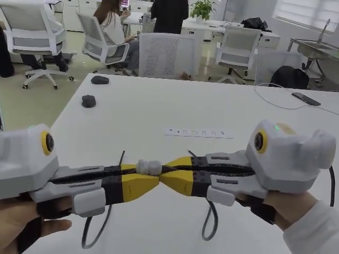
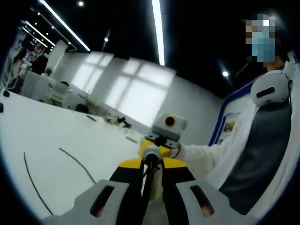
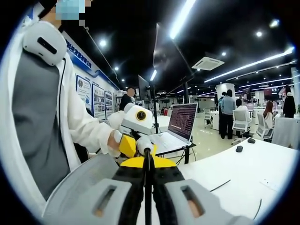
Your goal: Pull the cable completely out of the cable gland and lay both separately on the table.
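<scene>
Grippers (image 1: 159,181) seemingly clamped on cable (image 3: 148,180)

Above the smooth, matt white table (image 1: 159,111), the cable gland (image 1: 149,167) looked like pale, faintly glossy plastic, the cable (image 1: 203,227) black and rubbery, and the left gripper (image 1: 157,181) matt yellow-and-black plastic.

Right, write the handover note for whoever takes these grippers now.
Left gripper: shut on the cable, with the cable gland right at its tips.
Right gripper: shut on the cable on the gland's other side, tip to tip with the left.
Both are held over the table, and the cable's slack droops under them.
Done: both sides are gripped.
Left: the cable is not yet out of the gland. Pull it fully out, then lay cable and gland apart on the table.
</scene>
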A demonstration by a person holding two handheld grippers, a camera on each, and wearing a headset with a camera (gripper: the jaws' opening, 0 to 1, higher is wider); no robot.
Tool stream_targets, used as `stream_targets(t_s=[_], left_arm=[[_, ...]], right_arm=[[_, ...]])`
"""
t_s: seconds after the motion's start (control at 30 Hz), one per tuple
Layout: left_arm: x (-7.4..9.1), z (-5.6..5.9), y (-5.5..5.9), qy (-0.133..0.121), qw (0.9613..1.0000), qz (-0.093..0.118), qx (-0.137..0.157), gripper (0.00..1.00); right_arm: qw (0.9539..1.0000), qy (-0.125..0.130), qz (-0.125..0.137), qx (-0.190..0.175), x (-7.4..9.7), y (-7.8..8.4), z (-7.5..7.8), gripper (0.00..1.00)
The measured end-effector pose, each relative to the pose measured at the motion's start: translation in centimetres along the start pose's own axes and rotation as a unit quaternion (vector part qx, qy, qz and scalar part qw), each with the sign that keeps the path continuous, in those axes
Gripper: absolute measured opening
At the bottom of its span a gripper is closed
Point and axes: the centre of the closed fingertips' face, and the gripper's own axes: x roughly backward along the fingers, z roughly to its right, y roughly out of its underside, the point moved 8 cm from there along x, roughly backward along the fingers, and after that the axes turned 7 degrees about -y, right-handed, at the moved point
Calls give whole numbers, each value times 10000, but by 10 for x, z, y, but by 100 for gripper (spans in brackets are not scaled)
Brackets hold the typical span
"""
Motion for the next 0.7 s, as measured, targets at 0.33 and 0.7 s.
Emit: stream_targets(t_s=[0.33, 0.7], left_arm=[[2, 2, -5, 59, 9999, 11, -97, 16], [-1, 2, -4, -45, 9993, 90, -348, 17]], right_arm=[[10000, -36, -44, -13, 0, 2, 0, 2], [9999, -86, 79, -37, -5, -2, 1, 2]])
